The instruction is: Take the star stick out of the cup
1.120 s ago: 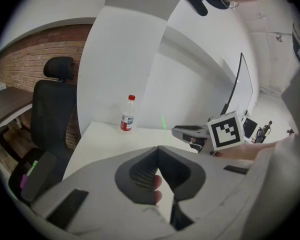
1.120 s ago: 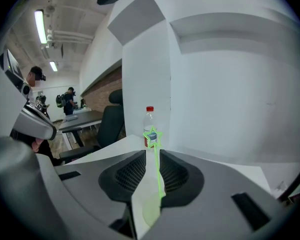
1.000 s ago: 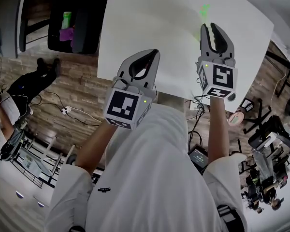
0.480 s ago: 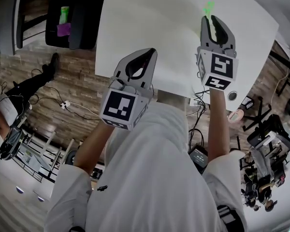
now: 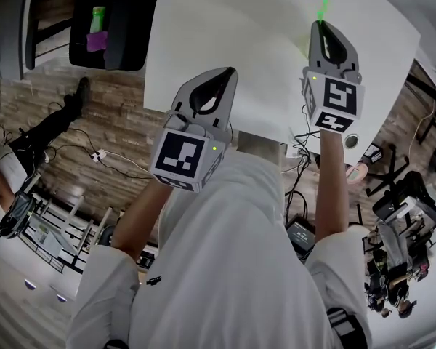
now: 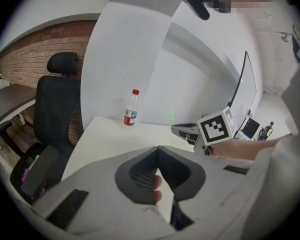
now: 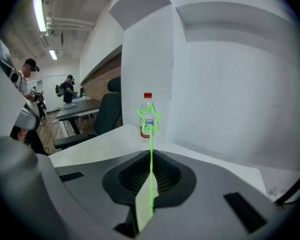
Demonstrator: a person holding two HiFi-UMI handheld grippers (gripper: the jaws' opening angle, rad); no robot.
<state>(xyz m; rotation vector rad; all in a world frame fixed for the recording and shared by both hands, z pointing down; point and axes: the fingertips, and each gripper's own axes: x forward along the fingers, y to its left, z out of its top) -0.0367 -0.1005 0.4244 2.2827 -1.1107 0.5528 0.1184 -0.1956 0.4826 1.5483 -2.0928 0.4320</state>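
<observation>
water bottle (image 7: 146, 105) beyond star stick (image 7: 150, 154)

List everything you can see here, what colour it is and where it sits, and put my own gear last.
star stick: one, green, upright between the shut jaws of the right hand-held gripper, star end up
cup: none in view
table: one, white, in front of the person
water bottle: one, clear with a red cap, standing at the table's far edge
office chair: one, black, beside the table
people: at least two, standing in the background of the right gripper view
left hand-held gripper: one, grey, jaws shut with nothing between them, over the table's near edge
right hand-held gripper: one, grey, shut on the star stick, over the table
</observation>
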